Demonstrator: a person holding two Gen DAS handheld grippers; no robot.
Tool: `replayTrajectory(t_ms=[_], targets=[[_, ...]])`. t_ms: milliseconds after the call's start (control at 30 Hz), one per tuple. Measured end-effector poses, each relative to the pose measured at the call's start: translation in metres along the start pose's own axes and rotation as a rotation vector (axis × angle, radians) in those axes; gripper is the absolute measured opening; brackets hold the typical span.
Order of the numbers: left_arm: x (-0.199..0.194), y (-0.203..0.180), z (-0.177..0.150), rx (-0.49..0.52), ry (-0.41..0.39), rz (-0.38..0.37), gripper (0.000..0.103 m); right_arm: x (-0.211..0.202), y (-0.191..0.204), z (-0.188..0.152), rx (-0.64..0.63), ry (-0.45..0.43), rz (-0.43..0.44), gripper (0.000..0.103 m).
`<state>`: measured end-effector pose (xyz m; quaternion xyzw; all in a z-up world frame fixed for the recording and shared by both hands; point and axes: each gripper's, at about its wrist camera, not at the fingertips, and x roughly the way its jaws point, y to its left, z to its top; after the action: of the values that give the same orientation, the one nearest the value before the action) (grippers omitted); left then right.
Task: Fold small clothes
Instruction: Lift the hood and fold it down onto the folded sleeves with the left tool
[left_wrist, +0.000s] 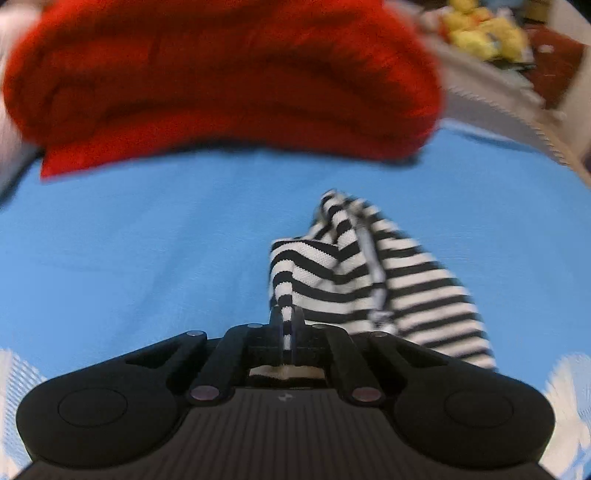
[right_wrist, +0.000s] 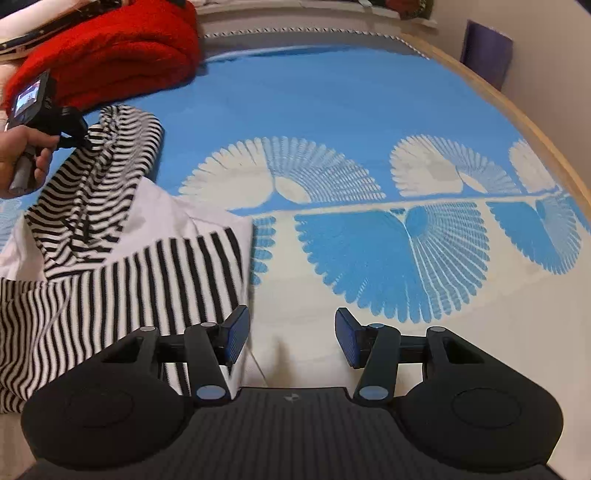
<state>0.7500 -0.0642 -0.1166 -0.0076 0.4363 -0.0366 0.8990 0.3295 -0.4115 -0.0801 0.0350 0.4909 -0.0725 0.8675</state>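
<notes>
Right gripper (right_wrist: 291, 339) nearest in its own view, 2 blue-padded fingers (right_wrist: 236, 334) spread apart, nothing between them, hovering over the pale part of the bedspread (right_wrist: 369, 110); its left finger sits just at the edge of the striped garment (right_wrist: 122, 280). That garment, black-and-white stripes with a plain white panel, lies flat at lower left of the right view, one part bunched and lifted up toward the left gripper (right_wrist: 79, 138). Person's hand (right_wrist: 22, 162) wraps the handle there, small lit screen on the device facing back, gripper angled down. In the left wrist view the left gripper (left_wrist: 287, 325) has fingers pressed together, clamped on a fold of the striped cloth (left_wrist: 369, 273), which drapes off to the right; this view is blurred. Bedspread is blue with white fan motifs, nothing on it ahead of the right gripper. Further back a folded red blanket (left_wrist: 221, 81) lies beyond the striped piece, near it but apart. Far right, blurry yellow soft toys (left_wrist: 484, 33). Wooden bed edge (right_wrist: 517, 122) and purple object (right_wrist: 485, 55) by the wall.
</notes>
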Motion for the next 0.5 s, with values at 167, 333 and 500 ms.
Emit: replayTrajectory(t_ms=[167,333,500], targets=[[-0.131,-0.022,-0.062,0.230,-0.189,-0.200,0.002,-0.014,-0.001,0.009,0.041,-0.035,0.031,0.053],[-0.293,-0.021,-0.212,0.652,-0.228,-0.428,0.005,-0.037,-0.006,0.016,0.094,-0.097,0.057,0.053],[-0.350,0.045,-0.291,0.462,0.024,-0.425,0.013,-0.059,-0.009,0.016,0.180,-0.130,0.106,0.053]])
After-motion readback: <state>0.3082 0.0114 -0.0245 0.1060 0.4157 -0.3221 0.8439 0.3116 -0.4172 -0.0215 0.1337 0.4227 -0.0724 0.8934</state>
